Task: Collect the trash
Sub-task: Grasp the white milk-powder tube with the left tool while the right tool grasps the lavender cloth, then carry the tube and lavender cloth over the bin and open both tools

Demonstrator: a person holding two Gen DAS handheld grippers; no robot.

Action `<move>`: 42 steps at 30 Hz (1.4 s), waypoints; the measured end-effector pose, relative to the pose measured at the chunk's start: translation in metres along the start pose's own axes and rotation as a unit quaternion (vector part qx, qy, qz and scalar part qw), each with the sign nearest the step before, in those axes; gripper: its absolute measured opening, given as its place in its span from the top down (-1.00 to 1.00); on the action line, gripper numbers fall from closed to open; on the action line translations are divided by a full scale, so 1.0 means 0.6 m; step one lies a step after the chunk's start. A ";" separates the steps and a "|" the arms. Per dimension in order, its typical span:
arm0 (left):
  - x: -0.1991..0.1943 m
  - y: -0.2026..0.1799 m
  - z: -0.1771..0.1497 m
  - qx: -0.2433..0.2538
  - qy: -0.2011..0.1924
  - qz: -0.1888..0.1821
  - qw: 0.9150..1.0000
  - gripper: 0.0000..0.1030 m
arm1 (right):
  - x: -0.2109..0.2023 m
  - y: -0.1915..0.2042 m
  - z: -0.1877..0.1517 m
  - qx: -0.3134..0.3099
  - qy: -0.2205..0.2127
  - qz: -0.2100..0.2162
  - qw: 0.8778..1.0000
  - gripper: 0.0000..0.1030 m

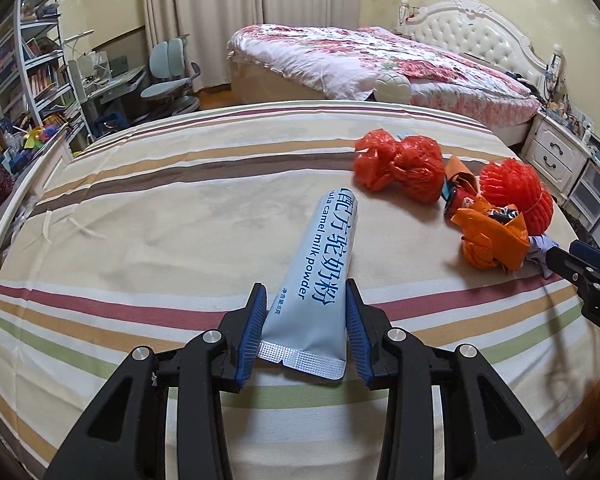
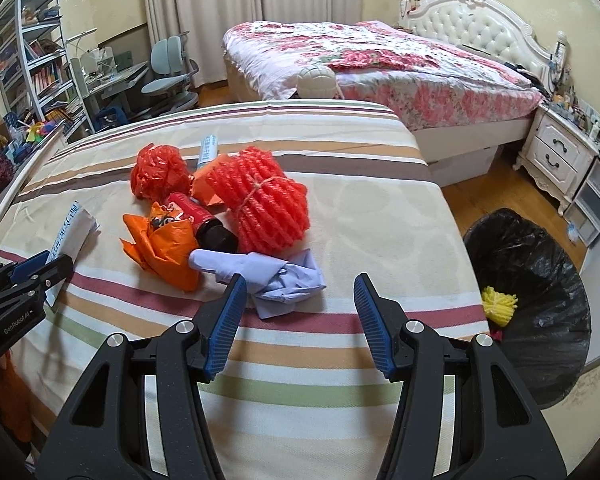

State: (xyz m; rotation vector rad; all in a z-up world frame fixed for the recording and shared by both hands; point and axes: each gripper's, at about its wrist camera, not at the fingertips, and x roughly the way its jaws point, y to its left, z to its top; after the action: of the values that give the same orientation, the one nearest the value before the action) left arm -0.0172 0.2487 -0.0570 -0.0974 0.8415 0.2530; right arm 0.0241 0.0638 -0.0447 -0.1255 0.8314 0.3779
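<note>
Soft, even daylight, seemingly filtering through the pale curtains. Faint shadows across the striped sheet. Heavy fisheye bending and dark vignetting at corners. Sharp centre, slightly softer edges.

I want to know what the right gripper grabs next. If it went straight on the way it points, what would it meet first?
Most likely the crumpled lilac cloth, just ahead of the open right gripper and slightly left of centre. Depth is unclear; a little further right it would meet only the striped sheet.

Two sachets, two orange wrappers, one bin.
</note>
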 end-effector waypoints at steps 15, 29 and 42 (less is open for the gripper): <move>0.001 0.000 0.000 -0.001 -0.003 0.002 1.000 0.23 | 0.019 0.019 -0.004 -0.011 0.023 0.010 1.000 0.20; -0.025 -0.011 -0.007 -0.007 -0.023 -0.005 1.000 0.25 | -0.037 0.003 -0.021 0.000 -0.007 0.000 1.000 0.20; -0.091 -0.118 0.015 0.029 -0.081 -0.063 0.994 0.26 | -0.102 -0.110 -0.027 0.059 -0.049 -0.060 0.995 0.20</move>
State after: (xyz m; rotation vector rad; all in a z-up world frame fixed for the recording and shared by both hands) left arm -0.0271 0.1719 -0.0113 -0.0746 0.6778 0.1168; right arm 0.0003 -0.0186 -0.0127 -0.0464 0.7425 0.2195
